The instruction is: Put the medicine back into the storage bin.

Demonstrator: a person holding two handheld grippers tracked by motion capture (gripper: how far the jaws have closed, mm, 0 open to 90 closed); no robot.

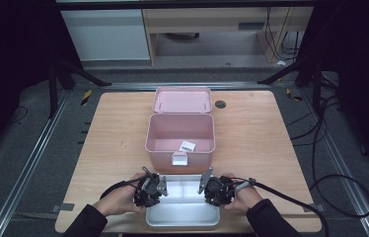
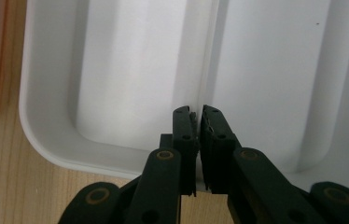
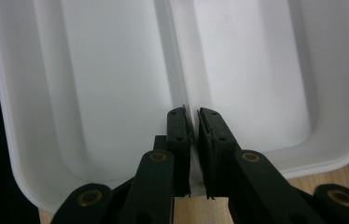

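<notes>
The shallow white plastic tray with two compartments [image 1: 182,213] lies at the near edge of the pale wooden worktop [image 1: 251,143], just in front of the open pink plastic storage box [image 1: 180,134] with its lid [image 1: 182,100] folded back. The left tool [image 1: 149,190] is clamped on the tray's left end, the right tool [image 1: 215,189] on its right end; in each gripper view the black jaws pinch the thin wall where the centre divider [image 2: 208,56] meets the rim, with almost no gap. The main risk, as I judge it, is that each grip bites a narrow, smooth lip: uneven lifting by the two hands could twist the tray, and it might slip or flex out of one tool. Lifting too low could knock its far rim against the box's front wall and white latch [image 1: 179,158], pushing the box back. The tray also sits at the worktop's near edge, so a slip there may drop it off. Open worktop lies left and right of the box; the way up is free.
</notes>
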